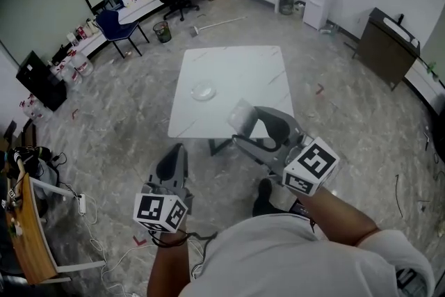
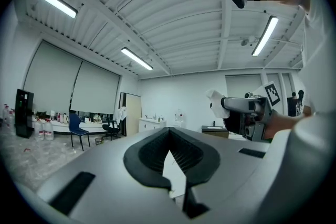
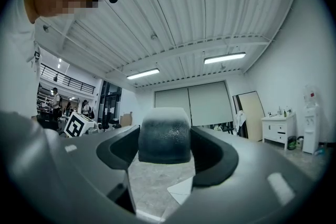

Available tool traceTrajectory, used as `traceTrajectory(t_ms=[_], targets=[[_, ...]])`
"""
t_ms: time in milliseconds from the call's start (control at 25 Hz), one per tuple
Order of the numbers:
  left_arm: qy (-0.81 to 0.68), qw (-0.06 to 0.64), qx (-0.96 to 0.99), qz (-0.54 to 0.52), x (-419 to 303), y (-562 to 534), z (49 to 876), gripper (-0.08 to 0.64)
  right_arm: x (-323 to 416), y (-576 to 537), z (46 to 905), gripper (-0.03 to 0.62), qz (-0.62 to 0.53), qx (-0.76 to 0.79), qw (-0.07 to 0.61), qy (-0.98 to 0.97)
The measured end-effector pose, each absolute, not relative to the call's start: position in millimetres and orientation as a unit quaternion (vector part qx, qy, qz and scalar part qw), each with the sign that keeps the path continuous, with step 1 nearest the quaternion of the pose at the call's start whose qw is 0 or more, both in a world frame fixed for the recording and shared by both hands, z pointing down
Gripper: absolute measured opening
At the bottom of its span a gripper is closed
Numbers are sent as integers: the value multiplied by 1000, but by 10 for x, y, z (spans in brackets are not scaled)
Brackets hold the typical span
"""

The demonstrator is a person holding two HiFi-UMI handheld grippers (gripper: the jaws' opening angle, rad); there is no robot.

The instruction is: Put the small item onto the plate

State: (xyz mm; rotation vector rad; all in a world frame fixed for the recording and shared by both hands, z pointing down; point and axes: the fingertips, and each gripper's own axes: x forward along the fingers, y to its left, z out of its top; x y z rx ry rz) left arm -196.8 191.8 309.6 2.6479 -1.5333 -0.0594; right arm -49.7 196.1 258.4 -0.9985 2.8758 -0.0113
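We clamp the small translucent item (image 1: pixel 242 114) in the right gripper (image 1: pixel 243 126). Left gripper (image 1: pixel 174 153) closed, empty. Glass plate (image 1: pixel 203 90) on table (image 1: pixel 243 69).

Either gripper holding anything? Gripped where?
The right gripper holds the small item, a frosted translucent block. Its jaws clamp two opposite sides, and the top sticks out beyond them. The left gripper is shut with nothing in it.

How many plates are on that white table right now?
1: a clear plate sits left of centre on the white table. The right gripper, holding the small item, covers part of the near edge, so another could be hidden there.
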Motion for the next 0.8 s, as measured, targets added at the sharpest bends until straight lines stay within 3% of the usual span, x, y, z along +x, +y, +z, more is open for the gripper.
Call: traceTrajectory(t_ms=[800], targets=[[-566, 51, 822, -34, -1638, -450, 3246, 5, -264, -543, 2768, 291, -14, -240, 33, 970]])
